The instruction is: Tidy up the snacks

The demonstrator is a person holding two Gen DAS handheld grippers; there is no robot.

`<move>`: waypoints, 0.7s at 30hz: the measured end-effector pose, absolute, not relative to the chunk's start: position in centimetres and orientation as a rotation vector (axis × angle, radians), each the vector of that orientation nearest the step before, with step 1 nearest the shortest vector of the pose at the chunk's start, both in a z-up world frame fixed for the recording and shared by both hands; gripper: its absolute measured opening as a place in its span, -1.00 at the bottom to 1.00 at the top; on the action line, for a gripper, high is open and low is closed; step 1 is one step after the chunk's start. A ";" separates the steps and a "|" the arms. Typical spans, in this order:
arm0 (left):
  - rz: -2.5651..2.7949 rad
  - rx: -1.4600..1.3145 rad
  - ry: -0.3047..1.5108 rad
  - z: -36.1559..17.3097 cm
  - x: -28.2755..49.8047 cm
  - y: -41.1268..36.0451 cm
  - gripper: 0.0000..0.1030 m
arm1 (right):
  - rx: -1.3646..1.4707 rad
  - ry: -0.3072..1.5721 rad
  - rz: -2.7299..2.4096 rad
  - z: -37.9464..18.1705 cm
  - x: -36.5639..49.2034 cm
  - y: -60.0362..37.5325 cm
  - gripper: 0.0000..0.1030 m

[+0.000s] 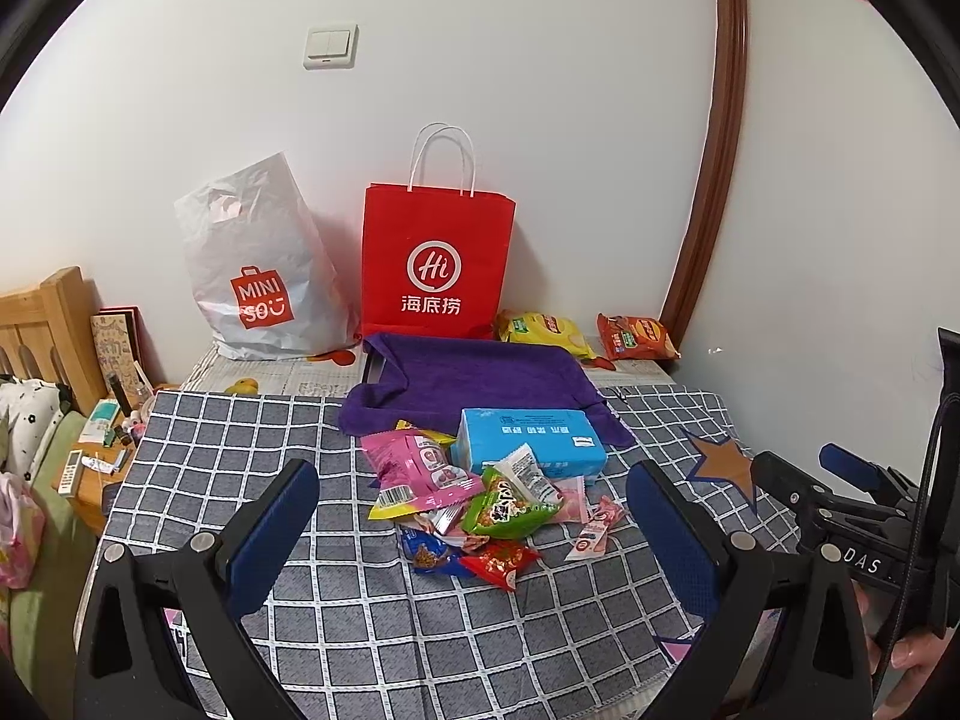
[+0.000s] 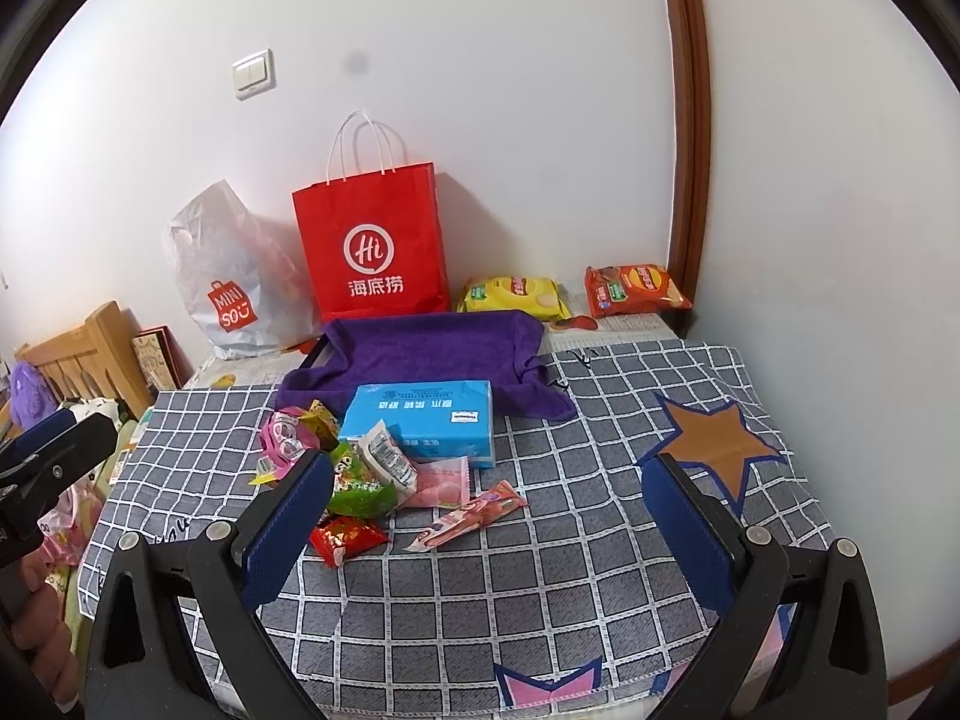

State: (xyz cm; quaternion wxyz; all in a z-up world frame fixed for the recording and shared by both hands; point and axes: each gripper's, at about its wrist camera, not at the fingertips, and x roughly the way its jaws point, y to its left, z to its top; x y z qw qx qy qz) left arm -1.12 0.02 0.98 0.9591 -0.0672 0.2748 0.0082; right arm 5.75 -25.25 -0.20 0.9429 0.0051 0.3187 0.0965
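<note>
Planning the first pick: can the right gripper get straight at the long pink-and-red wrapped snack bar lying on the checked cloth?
Probably yes. The right gripper is open, and the long pink-and-red wrapped snack bar lies flat, alone at the pile's right edge, with only bare checked cloth between. The small red snack packet sits apart to its left.

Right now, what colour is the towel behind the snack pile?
Purple towel, clearest in the right wrist view.
</note>
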 end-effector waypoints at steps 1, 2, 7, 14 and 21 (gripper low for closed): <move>0.016 -0.136 0.556 1.0 -1.1 0.0 0.99 | 0.012 0.649 0.197 -0.2 5.7 -25.3 0.98; 0.016 -0.135 0.555 1.0 -1.1 -0.1 0.99 | 0.013 0.649 0.198 -0.2 5.7 -25.2 0.98; 0.016 -0.136 0.556 1.0 -1.2 -0.1 0.99 | 0.016 0.646 0.201 0.0 5.6 -25.3 0.98; 0.012 -0.131 0.559 1.0 -1.0 -0.2 0.99 | -0.010 0.631 0.201 -0.1 5.3 -25.0 0.98; 0.005 -0.128 0.566 0.6 -0.3 0.0 0.99 | -0.032 0.626 0.192 -0.5 5.8 -24.8 0.98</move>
